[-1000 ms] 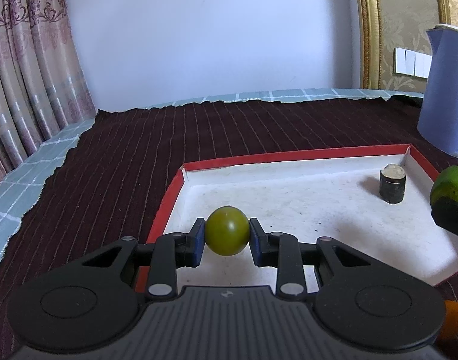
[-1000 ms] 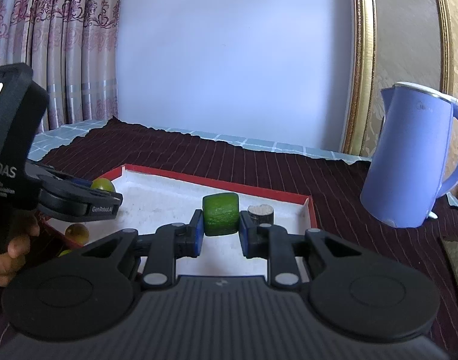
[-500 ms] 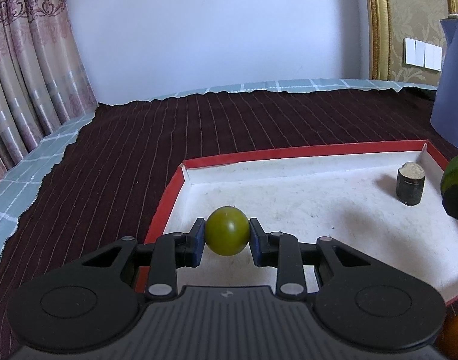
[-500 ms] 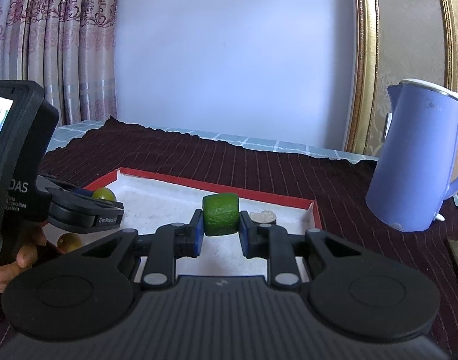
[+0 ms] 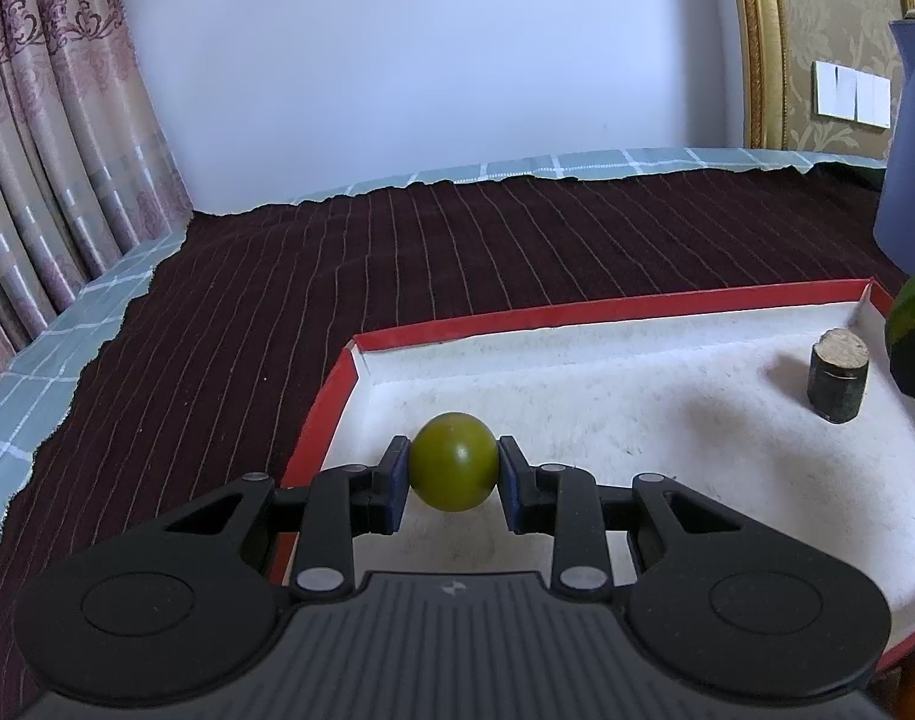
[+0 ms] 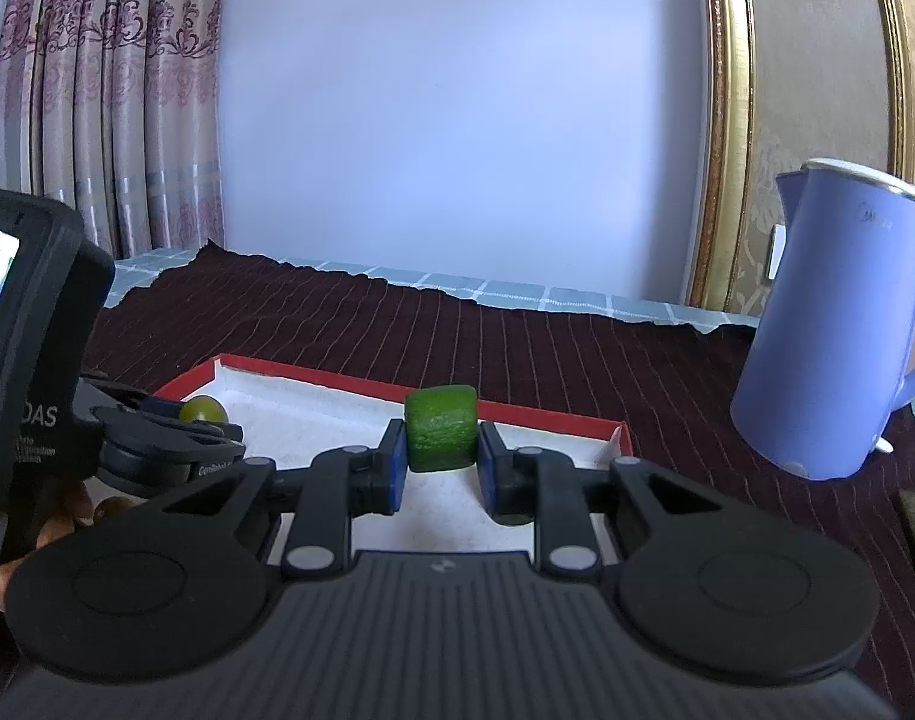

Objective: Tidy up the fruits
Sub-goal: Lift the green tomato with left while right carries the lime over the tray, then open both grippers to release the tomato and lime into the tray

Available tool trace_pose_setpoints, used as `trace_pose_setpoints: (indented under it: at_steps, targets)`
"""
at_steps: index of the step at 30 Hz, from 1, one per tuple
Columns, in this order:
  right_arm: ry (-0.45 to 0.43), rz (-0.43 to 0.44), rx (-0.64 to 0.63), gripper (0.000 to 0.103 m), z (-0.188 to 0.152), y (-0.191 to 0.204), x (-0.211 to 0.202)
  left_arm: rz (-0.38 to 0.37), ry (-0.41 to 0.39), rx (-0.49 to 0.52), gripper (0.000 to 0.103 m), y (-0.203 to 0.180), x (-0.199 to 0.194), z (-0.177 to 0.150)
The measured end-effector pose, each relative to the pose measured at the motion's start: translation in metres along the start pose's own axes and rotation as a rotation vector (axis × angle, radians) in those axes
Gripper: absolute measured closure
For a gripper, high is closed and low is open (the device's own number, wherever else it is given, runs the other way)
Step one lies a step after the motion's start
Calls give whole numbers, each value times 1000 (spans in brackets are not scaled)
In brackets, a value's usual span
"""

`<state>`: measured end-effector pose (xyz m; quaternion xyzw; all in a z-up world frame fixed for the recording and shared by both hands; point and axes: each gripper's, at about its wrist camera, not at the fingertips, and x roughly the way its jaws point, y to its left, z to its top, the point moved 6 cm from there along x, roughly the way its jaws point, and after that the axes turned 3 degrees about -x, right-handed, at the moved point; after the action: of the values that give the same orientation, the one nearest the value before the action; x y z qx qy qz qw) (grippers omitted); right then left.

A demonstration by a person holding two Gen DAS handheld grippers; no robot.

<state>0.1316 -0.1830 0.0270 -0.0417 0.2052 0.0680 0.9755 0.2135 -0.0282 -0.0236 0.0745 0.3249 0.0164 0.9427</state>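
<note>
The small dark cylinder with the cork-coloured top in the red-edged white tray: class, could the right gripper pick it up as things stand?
Probably not yet. The right gripper is shut on a green fruit chunk, so its jaws are full, though the dark cylinder stands unobstructed.

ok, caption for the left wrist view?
Left tongs clamp an olive-green round fruit over the red-rimmed white tray.

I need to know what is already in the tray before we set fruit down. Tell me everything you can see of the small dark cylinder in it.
The small dark cylinder stands upright on the white floor of the red-rimmed tray, near its far right corner. Its side is dark, nearly black; its flat top is pale, rough and cork-like. Nothing touches it but the tray floor. In the right wrist view it is mostly hidden behind the gripper finger.
</note>
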Motion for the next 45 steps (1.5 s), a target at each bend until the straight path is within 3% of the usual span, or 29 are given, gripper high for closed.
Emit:
trace_pose_setpoints:
  at_steps: [40, 43, 44, 45]
  targets:
    - [100, -35, 21, 80, 3, -6, 57, 10, 8, -25, 73, 1, 27, 22]
    - [94, -38, 29, 70, 0, -7, 56, 17, 15, -28, 66, 3, 30, 20]
    - [89, -40, 30, 62, 0, -8, 56, 18, 15, -31, 61, 4, 30, 20]
    - [84, -42, 30, 61, 1, -8, 54, 18, 14, -34, 53, 5, 30, 20]
